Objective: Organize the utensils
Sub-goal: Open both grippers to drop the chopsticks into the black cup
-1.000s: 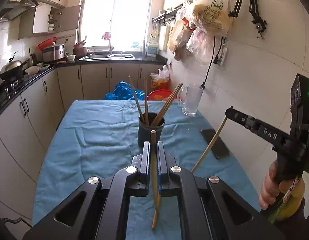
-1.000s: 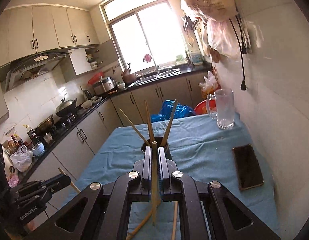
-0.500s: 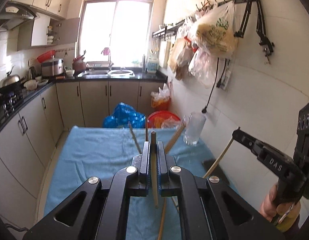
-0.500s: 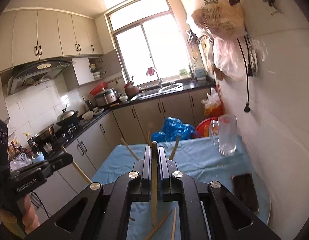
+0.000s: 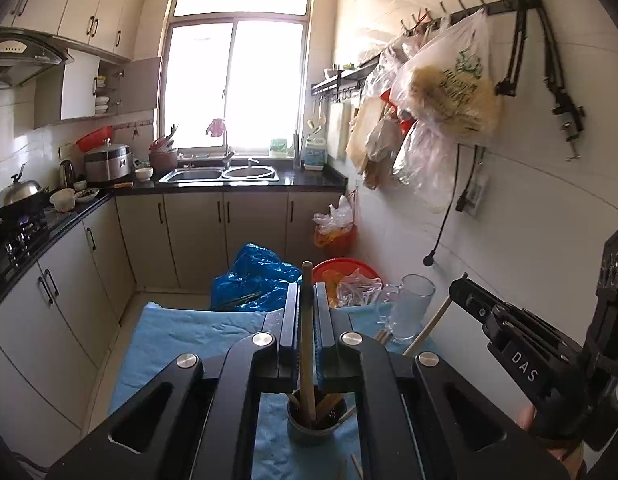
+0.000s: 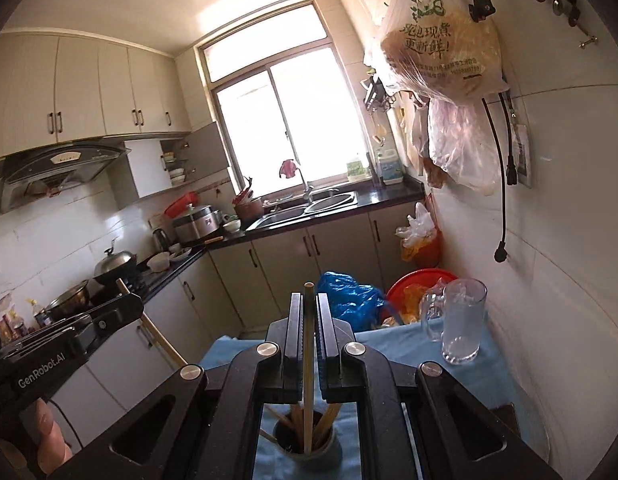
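My left gripper [image 5: 306, 292] is shut on a wooden chopstick [image 5: 306, 344] that stands upright. Its lower end hangs over the mouth of a dark cup [image 5: 309, 432] holding several chopsticks on the blue cloth [image 5: 169, 340]. My right gripper [image 6: 308, 300] is shut on a second chopstick [image 6: 308, 360], also upright above the same cup [image 6: 305, 450]. Each gripper shows in the other's view: the right gripper [image 5: 456, 287] with its slanted chopstick [image 5: 425, 332], and the left gripper [image 6: 131, 300] with its chopstick [image 6: 161, 340]. I cannot tell whether either stick touches the cup.
A glass mug [image 6: 461, 324] stands at the table's far right corner by the tiled wall. A dark phone [image 6: 505, 412] lies near the right edge. A loose chopstick [image 5: 357, 468] lies on the cloth. Blue bag [image 5: 253, 280] and red basin [image 5: 341, 270] sit beyond the table.
Both grippers rose and moved forward over the table, each keeping its chopstick. The cup, formerly ahead of the jaws, now sits below them under the sticks' lower ends.
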Demonstrator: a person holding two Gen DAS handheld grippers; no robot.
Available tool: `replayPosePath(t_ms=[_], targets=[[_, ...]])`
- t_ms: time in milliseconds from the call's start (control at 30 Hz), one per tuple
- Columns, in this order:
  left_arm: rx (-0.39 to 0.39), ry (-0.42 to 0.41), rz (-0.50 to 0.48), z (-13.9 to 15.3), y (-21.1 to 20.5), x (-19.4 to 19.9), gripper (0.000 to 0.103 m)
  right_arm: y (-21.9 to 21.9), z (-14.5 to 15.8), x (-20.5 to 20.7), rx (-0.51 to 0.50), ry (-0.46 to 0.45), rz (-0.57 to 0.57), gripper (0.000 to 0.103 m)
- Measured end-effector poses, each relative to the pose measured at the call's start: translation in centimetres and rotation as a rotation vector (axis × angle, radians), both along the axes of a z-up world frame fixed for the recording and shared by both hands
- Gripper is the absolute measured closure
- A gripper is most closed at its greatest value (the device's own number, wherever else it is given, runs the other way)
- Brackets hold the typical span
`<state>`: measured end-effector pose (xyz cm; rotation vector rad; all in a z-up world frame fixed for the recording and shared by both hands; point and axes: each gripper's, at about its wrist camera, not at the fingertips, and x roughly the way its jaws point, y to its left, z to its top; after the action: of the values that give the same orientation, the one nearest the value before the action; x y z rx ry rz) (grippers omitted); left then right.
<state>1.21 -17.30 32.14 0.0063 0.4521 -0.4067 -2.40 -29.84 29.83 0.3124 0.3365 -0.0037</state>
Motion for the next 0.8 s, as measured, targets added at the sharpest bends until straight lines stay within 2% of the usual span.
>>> replayPosePath(t_ms=[167,300,467,500,600,667,733,800], targets=[[0.014,0.064,0.007,-2.8,-0.7,2.9,0.098,-0.7,-2.4,2.6,0.01,0.052,-0.015,0.097],[0.034,0.134,0.016,-5.6,-0.9,4.5,0.098,-1.5,-5.6,4.1,0.042,0.13,-0.014,0.097],[0.025,0.164,0.036,-7.0,-0.1,4.8,0.097,-2.9,-8.6,5.1,0.085,0.197,-0.013,0.096],[0.023,0.162,0.036,-6.9,0.1,4.6,0.093,-3.1,-8.8,5.1,0.09,0.196,-0.014,0.096],[0.003,0.146,0.042,-6.4,0.5,4.0,0.064,-3.2,-9.0,5.2,0.087,0.201,-0.011,0.091],[-0.008,0.122,0.055,-5.9,1.2,3.1,0.062,-3.2,-8.7,4.9,0.083,0.193,-0.014,0.074],[-0.006,0.11,0.058,-5.5,1.6,2.2,0.062,-3.3,-8.2,4.3,0.085,0.18,-0.018,0.068],[-0.009,0.098,0.062,-5.1,2.2,1.1,0.061,-3.1,-7.6,3.7,0.085,0.172,-0.018,0.067]])
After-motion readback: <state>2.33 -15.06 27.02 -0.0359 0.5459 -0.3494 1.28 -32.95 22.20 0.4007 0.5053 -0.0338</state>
